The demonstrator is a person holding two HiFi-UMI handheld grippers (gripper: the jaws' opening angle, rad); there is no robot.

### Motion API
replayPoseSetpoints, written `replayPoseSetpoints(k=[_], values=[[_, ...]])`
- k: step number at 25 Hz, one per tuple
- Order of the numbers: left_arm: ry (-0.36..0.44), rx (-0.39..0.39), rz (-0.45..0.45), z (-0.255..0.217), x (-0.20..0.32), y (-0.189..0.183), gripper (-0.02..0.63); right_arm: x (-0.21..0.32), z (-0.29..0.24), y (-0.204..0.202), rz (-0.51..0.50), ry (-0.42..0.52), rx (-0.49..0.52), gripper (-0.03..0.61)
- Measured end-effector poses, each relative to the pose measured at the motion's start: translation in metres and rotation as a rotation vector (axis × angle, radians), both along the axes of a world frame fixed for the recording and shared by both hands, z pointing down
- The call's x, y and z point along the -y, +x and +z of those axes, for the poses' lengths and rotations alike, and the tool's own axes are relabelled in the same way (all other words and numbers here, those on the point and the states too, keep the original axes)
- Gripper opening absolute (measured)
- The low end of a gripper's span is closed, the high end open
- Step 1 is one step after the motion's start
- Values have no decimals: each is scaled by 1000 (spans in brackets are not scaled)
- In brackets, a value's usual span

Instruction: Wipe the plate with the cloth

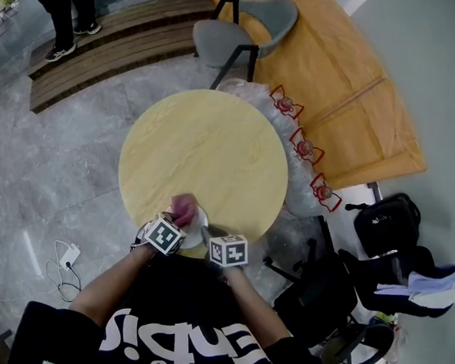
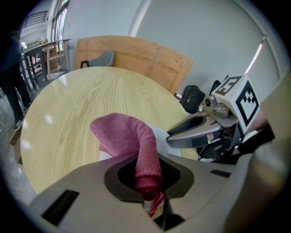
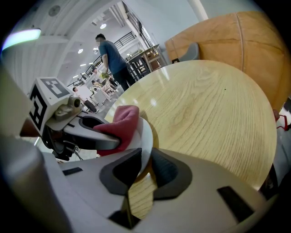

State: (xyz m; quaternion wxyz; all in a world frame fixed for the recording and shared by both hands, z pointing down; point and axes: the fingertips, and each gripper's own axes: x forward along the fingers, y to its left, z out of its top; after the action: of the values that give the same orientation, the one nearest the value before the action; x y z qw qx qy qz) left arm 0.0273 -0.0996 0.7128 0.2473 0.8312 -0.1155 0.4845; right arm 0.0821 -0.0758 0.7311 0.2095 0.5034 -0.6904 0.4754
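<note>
Seemingly, bunched pink cloth point(image 2: 125, 136) covers white plate point(image 3: 146, 129).

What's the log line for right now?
left gripper: shut on cloth | right gripper: shut on plate rim | cloth: against plate | above: table

The head view gives me bright, even light with soft shadows. The floor point(image 1: 67, 177) has a pale sheen towards 9 o'clock, and straight lines bow near the rim. Both gripper views are heavily fisheyed, with black corners. In the left gripper view, small glare spots sit on the table point(image 2: 68, 118) at 9 o'clock; the cloth point(image 2: 132, 136) is sharp, but whatever is closest to the lens is soft. In the right gripper view, lamps point(image 3: 103, 26) glow at 11 o'clock, and the plate point(image 3: 144, 134) throws a faint shadow towards 3 o'clock.
</note>
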Motion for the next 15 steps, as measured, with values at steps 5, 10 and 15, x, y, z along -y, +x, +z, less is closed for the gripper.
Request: replayPoseSetpoints(k=[5, 10, 15], values=[[-20, 9, 16, -5, -6, 4, 52, 0, 0, 1, 8, 0, -2, 87], [-58, -14, 40, 1, -18, 15, 52, 0, -1, 1, 20, 8, 1, 87], [-63, -31, 42, 4, -23, 17, 52, 0, -1, 1, 18, 10, -5, 86]])
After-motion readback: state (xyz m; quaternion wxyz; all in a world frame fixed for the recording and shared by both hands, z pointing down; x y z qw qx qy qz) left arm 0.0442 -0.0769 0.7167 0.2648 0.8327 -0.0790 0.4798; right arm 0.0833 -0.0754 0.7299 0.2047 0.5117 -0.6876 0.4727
